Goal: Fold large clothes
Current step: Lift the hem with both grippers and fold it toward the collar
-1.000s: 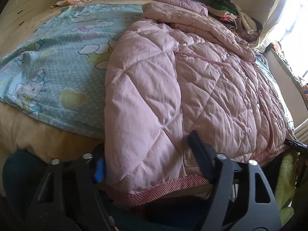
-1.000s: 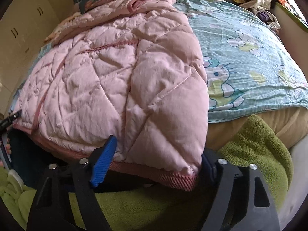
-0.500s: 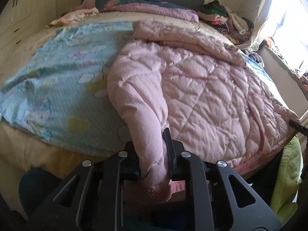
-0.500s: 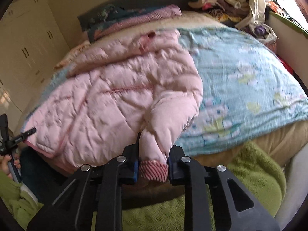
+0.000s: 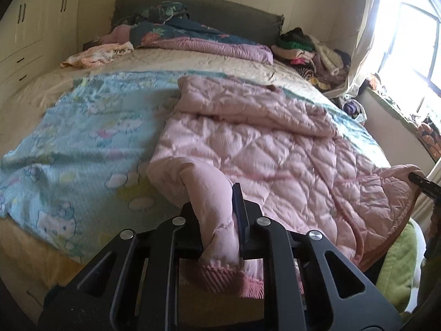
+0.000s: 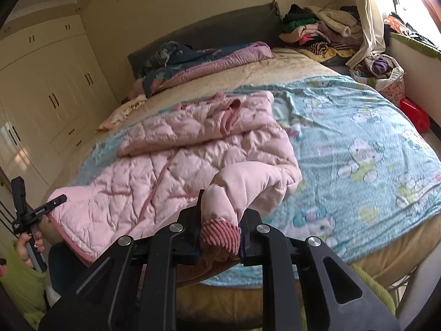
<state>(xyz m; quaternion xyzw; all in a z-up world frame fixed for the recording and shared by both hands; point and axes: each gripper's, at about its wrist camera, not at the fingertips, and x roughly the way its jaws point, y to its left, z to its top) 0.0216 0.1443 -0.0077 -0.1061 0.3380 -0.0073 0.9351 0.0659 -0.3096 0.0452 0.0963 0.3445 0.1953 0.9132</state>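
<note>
Nearest to me, my left hand-held gripper is clamped narrow on the bottom left corner of the pink quilted jacket, the padded cloth bunched between the pads and the ribbed hem hanging out below at six o'clock. My right hand-held gripper is pinched just as tight on the other bottom corner, its ribbed hem squeezed between the pads. Both corners ride above the near edge of the bed, so I judge the fold only begun: the hem is gripped and raised, but nothing has yet been laid over. From each grip the jacket runs away toward twelve o'clock, the body lying flat on the blue cartoon-print sheet, with the sleeves folded across it further up and the collar end farthest from me. In the left view the rest of the hem stretches out to three o'clock, where the tip of my other gripper shows at the picture's edge; in the right view it stretches to nine o'clock. What I judge is left: carry the hem up over the body toward the collar, lay it down, then smooth and perhaps fold again. Beyond the jacket, bedding lies against the headboard, and a pile of clothes sits at two o'clock.
</note>
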